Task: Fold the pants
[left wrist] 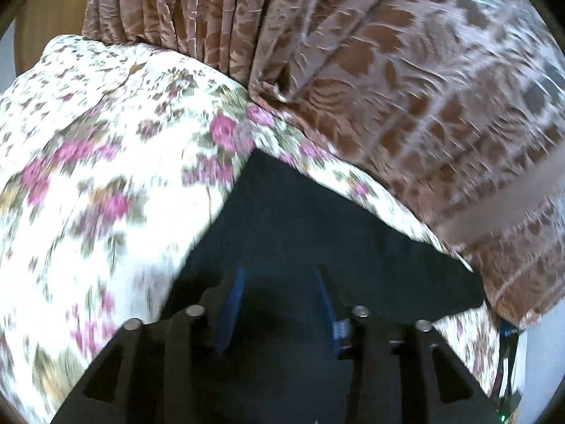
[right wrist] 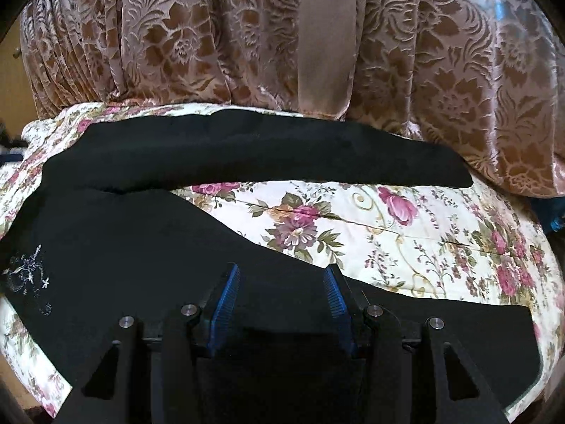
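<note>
Black pants (right wrist: 141, 233) lie spread on a floral bedspread (right wrist: 406, 233). In the right wrist view one leg (right wrist: 247, 155) runs along the far side by the curtain and the other comes toward the camera, with a white embroidered motif (right wrist: 30, 275) at left. My right gripper (right wrist: 280, 279) is open, its blue pads (right wrist: 226, 300) apart just over the near leg. In the left wrist view a corner of the pants (left wrist: 300, 219) lies under my left gripper (left wrist: 280, 282), which is open with dark fabric between the fingers. That view is blurred.
A brown patterned curtain (right wrist: 247, 35) hangs right behind the bed and touches the far pant leg. It also fills the upper right of the left wrist view (left wrist: 406, 70). The bedspread (left wrist: 106, 176) spreads to the left there.
</note>
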### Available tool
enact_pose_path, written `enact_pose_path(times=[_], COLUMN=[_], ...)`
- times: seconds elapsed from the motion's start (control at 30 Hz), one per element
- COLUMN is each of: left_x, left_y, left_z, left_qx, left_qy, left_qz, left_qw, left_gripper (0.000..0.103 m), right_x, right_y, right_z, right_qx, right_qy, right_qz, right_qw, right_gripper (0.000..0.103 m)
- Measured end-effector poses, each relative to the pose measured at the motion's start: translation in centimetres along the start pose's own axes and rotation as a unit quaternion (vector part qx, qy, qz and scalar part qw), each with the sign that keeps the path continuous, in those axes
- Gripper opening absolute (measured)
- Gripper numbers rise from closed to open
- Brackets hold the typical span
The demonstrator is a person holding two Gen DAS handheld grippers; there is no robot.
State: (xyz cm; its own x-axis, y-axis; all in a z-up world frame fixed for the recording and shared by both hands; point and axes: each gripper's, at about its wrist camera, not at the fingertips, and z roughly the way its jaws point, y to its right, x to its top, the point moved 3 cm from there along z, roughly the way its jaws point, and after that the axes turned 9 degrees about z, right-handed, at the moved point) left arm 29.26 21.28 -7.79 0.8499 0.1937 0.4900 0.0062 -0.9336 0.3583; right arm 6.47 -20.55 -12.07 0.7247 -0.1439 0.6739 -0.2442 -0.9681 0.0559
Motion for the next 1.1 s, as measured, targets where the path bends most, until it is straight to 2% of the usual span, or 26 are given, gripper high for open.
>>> enact_pose_path(times=[0.2, 0.27, 0.47, 0.63, 0.67, 0.73, 0.77, 0.87, 0.93, 1.1], left_x=[6.2, 7.6, 10.0, 10.6, 10.6, 10.4, 10.4, 9.8, 8.8, 5.0], left_y=[-2.2, -2.6, -2.7, -2.1, -1.9, -1.2, -0.8, 1.7, 3.2, 6.7], left_z=[6.7, 8.5, 13.3, 15.9, 16.0, 15.2, 14.8, 10.0, 6.8, -2.3], left_qx=[0.003, 0.006, 0.022, 0.046, 0.048, 0.063, 0.057, 0.026, 0.001, -0.051], left_qy=[-0.041, -0.041, -0.066, -0.079, -0.076, -0.062, -0.055, 0.006, 0.029, 0.087], left_qz=[-0.027, -0.036, -0.038, -0.03, -0.025, -0.002, 0.004, 0.056, 0.081, 0.147], left_qw=[0.9988, 0.9985, 0.9968, 0.9954, 0.9956, 0.9961, 0.9968, 0.998, 0.9963, 0.984], left_gripper=[0.051, 0.051, 0.049, 0.041, 0.03, 0.012, 0.006, 0.005, 0.005, 0.004], right_x=[0.3, 0.5, 0.8, 0.4, 0.3, 0.1, 0.1, -0.1, 0.0, 0.3], right_y=[-0.1, 0.0, 0.7, 1.4, 1.5, 1.7, 1.8, 2.1, 2.3, 2.9], right_z=[1.8, 2.3, 3.6, 4.5, 4.6, 4.8, 4.8, 4.9, 4.9, 4.7], right_qx=[-0.006, -0.009, -0.016, -0.026, -0.027, -0.031, -0.032, -0.03, -0.023, 0.008], right_qy=[-0.02, -0.026, -0.043, -0.058, -0.06, -0.062, -0.062, -0.065, -0.068, -0.076], right_qz=[0.0, 0.003, 0.023, 0.029, 0.029, 0.029, 0.029, 0.032, 0.041, 0.074], right_qw=[1.0, 1.0, 0.999, 0.998, 0.997, 0.997, 0.997, 0.997, 0.997, 0.994], right_gripper=[0.052, 0.052, 0.053, 0.053, 0.053, 0.053, 0.053, 0.053, 0.053, 0.053])
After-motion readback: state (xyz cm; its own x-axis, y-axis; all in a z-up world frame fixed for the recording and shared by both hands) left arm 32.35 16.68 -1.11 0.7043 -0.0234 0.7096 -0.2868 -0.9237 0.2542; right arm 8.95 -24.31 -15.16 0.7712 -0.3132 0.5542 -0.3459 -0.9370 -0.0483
